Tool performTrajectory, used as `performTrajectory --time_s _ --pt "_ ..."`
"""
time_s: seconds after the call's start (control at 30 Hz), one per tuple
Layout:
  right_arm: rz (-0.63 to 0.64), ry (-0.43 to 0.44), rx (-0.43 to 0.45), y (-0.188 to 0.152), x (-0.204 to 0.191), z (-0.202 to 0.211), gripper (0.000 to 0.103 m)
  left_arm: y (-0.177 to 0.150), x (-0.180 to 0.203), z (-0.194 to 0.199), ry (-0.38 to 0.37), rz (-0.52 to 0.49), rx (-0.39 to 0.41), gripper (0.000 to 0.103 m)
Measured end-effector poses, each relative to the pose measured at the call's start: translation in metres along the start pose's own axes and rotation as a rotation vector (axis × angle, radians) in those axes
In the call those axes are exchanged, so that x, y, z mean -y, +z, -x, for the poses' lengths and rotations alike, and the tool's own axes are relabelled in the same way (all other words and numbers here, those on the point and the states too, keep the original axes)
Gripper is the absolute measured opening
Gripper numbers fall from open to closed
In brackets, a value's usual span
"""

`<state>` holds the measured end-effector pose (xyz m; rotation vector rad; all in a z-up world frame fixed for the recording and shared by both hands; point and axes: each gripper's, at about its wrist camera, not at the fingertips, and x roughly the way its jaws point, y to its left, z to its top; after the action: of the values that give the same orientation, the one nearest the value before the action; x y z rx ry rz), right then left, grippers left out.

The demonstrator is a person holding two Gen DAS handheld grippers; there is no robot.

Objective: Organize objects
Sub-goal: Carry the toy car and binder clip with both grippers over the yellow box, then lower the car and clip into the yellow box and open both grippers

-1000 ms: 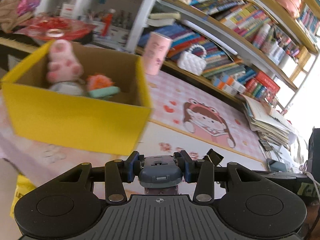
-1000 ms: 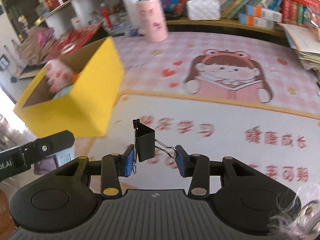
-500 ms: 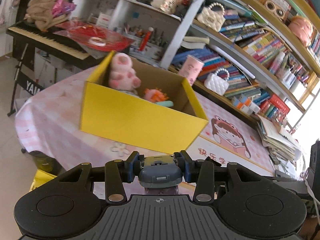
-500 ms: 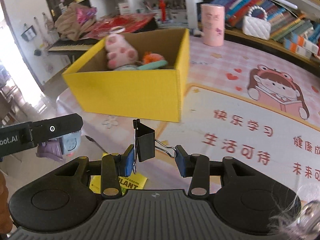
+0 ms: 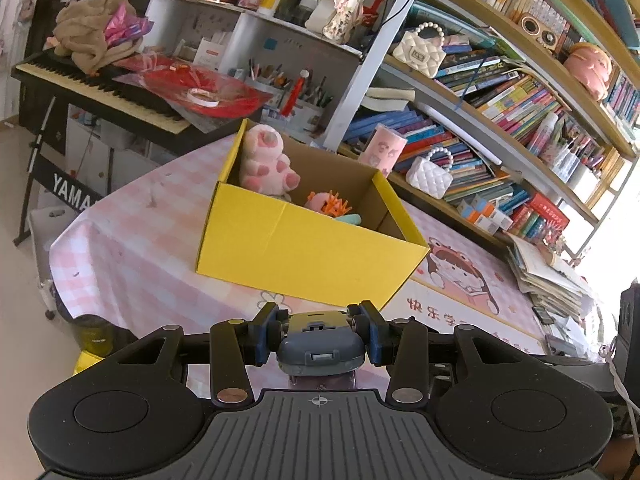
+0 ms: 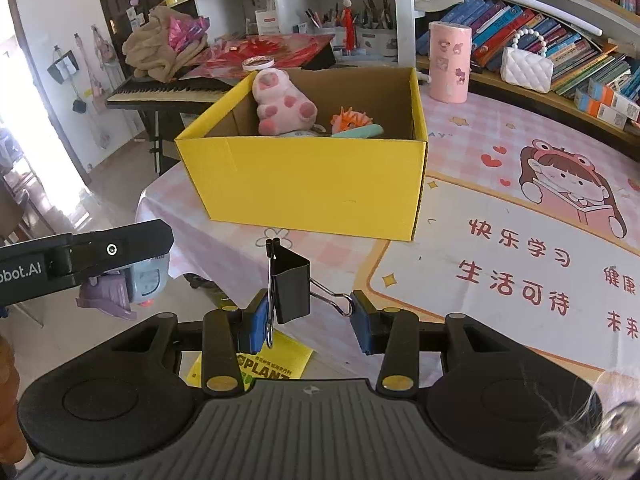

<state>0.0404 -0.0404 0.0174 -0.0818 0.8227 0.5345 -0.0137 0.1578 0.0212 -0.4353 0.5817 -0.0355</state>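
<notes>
- The left gripper [image 5: 320,334] is clenched on a small grey toy [image 5: 320,350], with both pads pressing its sides.
- The right gripper [image 6: 306,314] grasps a black binder clip [image 6: 292,286] by its wire handles.
- The yellow box [image 6: 312,182] stands on the table [image 6: 460,152] ahead of both grippers, well apart from them.
- A pink plush toy [image 6: 280,102] and an orange toy [image 6: 352,118] lie inside the box.

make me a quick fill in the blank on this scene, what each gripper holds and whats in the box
1. The right gripper is shut on a black ____ clip.
2. The pink plush toy sits inside the ____ cardboard box.
3. The left gripper is clamped on a grey toy with a ____ underside.
4. The box stands on a table cover checked in white and ____.

Missing words: binder; yellow; purple; pink
</notes>
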Motion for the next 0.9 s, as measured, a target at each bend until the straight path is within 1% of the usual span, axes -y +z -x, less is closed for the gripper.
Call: performTrajectory --time_s 0.23,0.4,0.6,0.7,0.9 --pt "-0.001 -0.030 0.009 0.003 -0.008 0.002 0.039 0.006 -0.006 0.001 -0.019 -0.012 0.008 0.041" --pt "0.019 -0.043 0.026 0.014 -0.010 0.004 0.039 0.019 -0.007 -0.002 -0.040 -0.016 0.031 0.041" --pt "0.040 -0.051 0.046 0.035 -0.007 0.000 0.039 0.043 -0.003 -0.013 -0.048 -0.012 0.075 0.041" --pt "0.057 -0.048 0.066 0.049 -0.006 -0.004 0.039 0.059 0.000 -0.020 -0.043 -0.014 0.110 0.041" --pt "0.082 -0.028 0.103 0.081 0.001 -0.018 0.039 0.087 0.004 -0.040 -0.015 -0.013 0.156 0.041"
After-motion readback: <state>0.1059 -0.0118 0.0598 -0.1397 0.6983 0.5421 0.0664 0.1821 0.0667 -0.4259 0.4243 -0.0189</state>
